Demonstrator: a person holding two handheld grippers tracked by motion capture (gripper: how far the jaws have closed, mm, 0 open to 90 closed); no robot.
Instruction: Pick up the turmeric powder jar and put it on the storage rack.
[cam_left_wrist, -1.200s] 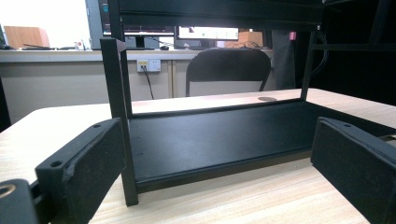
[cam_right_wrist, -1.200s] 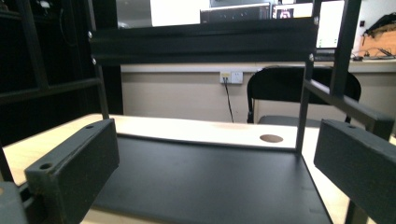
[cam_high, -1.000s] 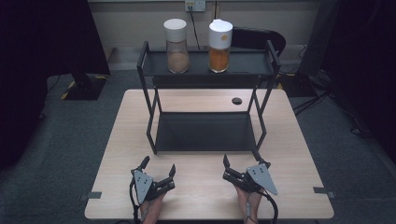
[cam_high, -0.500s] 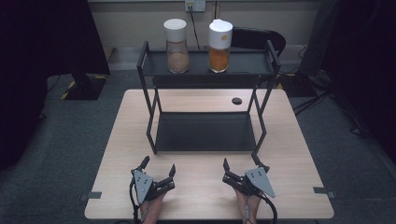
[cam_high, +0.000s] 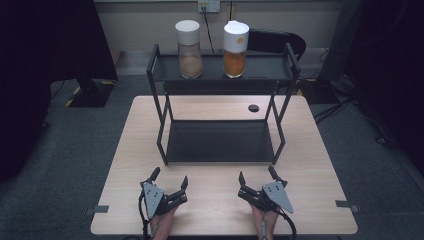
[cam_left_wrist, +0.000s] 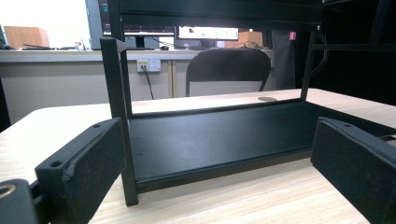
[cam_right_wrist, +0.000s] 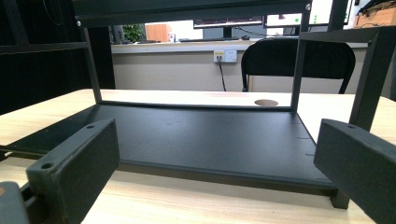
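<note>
A black two-tier metal rack (cam_high: 220, 142) stands mid-frame on the table (cam_high: 320, 150), its lower shelf bare, two white-capped spice jars (cam_high: 189, 49) at the upper centre on its top shelf. Left hand-held gripper (cam_high: 169, 178) and right hand-held gripper (cam_high: 256, 176) rest near its front edge, jaws wide, gripping nothing.

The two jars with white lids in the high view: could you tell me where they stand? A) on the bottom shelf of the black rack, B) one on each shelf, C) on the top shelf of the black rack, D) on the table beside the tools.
C: the jar of pale powder and the jar of orange powder stand side by side on the rack's top shelf, while the bottom shelf is bare.
</note>
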